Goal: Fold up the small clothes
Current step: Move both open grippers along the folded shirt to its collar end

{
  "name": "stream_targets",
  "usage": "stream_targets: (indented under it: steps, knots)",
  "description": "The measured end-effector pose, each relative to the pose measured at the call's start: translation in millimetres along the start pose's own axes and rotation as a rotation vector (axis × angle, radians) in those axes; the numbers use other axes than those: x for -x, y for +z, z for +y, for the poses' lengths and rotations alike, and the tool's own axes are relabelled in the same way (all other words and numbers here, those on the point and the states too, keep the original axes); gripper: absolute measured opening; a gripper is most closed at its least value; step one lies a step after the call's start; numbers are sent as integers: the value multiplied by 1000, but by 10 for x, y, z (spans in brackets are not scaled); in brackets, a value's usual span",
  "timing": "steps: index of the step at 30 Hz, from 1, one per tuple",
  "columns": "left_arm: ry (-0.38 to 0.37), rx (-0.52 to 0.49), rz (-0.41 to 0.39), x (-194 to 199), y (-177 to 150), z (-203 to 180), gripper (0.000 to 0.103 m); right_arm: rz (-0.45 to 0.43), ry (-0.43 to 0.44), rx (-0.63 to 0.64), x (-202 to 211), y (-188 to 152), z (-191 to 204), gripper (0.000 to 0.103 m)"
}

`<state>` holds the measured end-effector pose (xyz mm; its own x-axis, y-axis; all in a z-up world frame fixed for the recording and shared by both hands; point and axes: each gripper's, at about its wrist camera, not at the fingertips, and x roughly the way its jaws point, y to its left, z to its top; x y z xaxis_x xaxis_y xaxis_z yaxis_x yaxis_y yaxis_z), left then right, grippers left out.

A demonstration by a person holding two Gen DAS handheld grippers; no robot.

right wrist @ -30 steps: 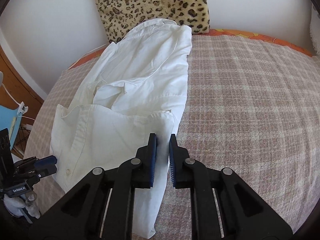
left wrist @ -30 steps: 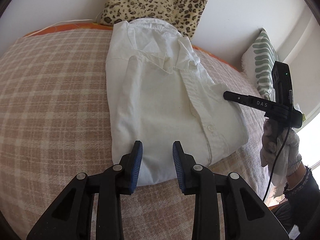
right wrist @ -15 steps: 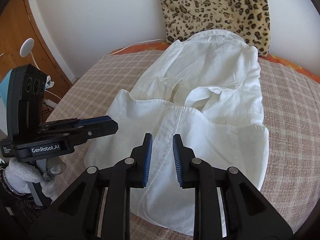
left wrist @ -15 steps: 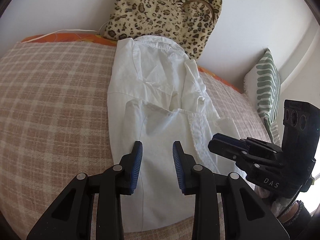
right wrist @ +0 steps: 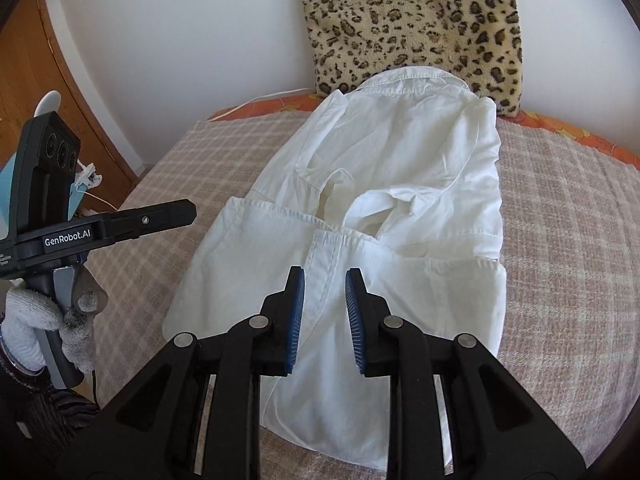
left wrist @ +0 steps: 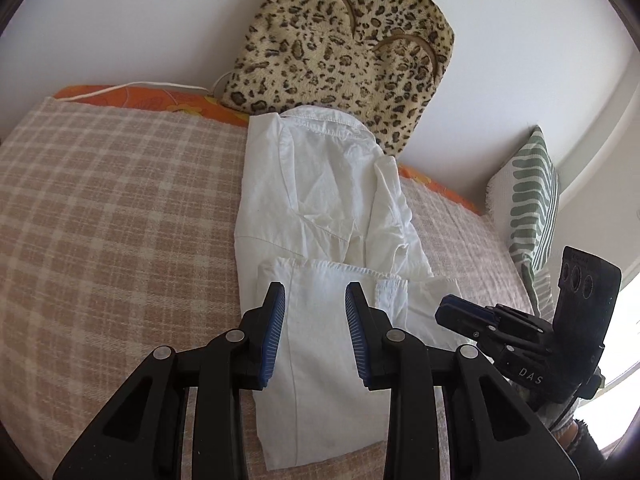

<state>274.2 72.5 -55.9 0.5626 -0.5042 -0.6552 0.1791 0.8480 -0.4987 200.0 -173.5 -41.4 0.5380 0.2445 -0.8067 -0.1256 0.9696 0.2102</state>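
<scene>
A white button shirt (left wrist: 320, 216) lies on the plaid bed cover (left wrist: 100, 220), its lower part folded up over the body, collar toward the wall. It also shows in the right wrist view (right wrist: 400, 200). My left gripper (left wrist: 315, 300) is open and empty, hovering above the folded hem. My right gripper (right wrist: 323, 280) is open and empty above the button placket. The right gripper also shows at the right of the left wrist view (left wrist: 452, 310). The left gripper shows at the left of the right wrist view (right wrist: 184, 212).
A leopard-print bag (left wrist: 340, 48) leans on the wall behind the collar. A green striped pillow (left wrist: 528, 200) stands at the bed's right. A wooden cabinet (right wrist: 60, 80) is beyond the bed's left edge. An orange sheet (right wrist: 560, 132) lines the wall side.
Both grippers have drawn back and risen over the shirt's near end. The right gripper, shut on the shirt's edge a second ago, has opened and let go. The left stayed open.
</scene>
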Motion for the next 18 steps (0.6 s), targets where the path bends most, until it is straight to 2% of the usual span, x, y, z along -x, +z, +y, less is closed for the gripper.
stream_targets:
  steps: [1,3,5,9,14,16,18]
  knots:
    - [-3,-8,-16,75,61,0,29,-24,14,-22,124,57,-55,25]
    - [-7,-18,-38,182,185,30,29,-71,41,-79,331,144,-190,38]
    - [3,-36,-28,219,351,86,29,-102,41,-121,486,200,-334,40]
    - [52,-64,-42,300,750,246,30,-98,-12,-144,625,354,-625,40]
    - [75,-53,-66,217,1318,460,33,-73,-87,-134,551,650,-1022,40]
    - [63,-43,-51,54,1461,498,33,-58,-92,-142,405,755,-1199,40]
    - [57,-50,-31,-172,1528,506,36,-46,-137,-133,209,834,-1351,40]
